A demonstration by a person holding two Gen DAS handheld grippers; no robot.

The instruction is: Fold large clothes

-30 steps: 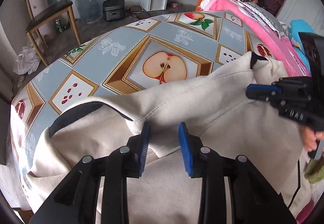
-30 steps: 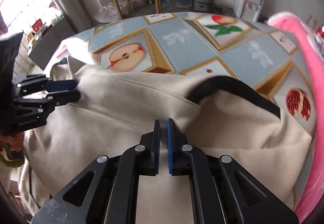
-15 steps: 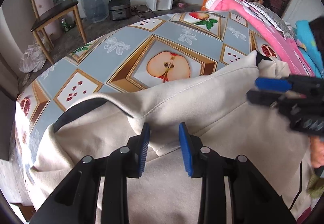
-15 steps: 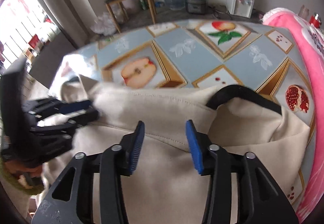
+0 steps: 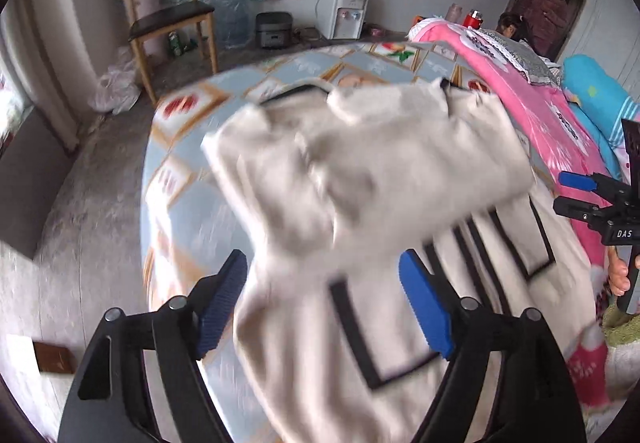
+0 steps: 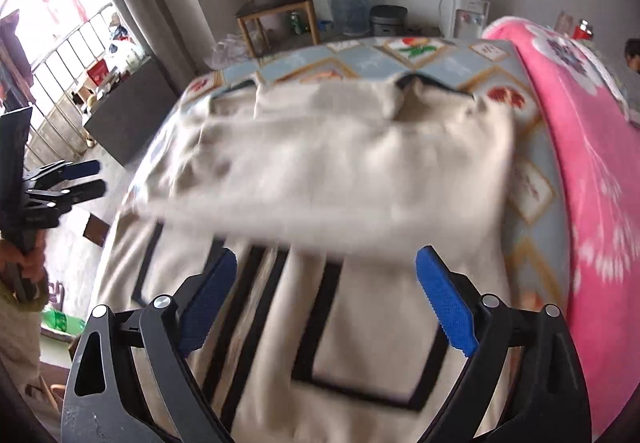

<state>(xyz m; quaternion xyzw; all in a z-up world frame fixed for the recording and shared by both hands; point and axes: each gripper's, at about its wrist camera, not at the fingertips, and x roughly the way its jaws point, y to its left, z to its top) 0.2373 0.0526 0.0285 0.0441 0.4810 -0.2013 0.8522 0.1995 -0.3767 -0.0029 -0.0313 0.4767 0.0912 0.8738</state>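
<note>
A large cream garment (image 5: 360,171) with black line markings lies on the fruit-patterned table (image 5: 180,179). Its far half is folded over toward me, and the fold edge is blurred. My left gripper (image 5: 324,303) hovers above the near part, jaws still opening, with nothing pinched between the blue pads. In the right wrist view the same garment (image 6: 340,163) spreads below my right gripper (image 6: 327,305), whose jaws are also opening and hold nothing. Each gripper shows in the other's view: the right gripper (image 5: 592,195) at the right edge, the left gripper (image 6: 68,179) at the left edge.
A pink blanket (image 5: 552,115) is heaped along the table's right side. Behind the table stand a wooden chair (image 5: 168,19), a rice cooker (image 5: 272,29) and a water dispenser (image 5: 344,15). Two people (image 5: 548,3) are at the far doorway. The floor drops away left of the table.
Both grippers let go of the garment's edge, opened wide and pulled back and up. The black-lined near part of the garment now shows under them.
</note>
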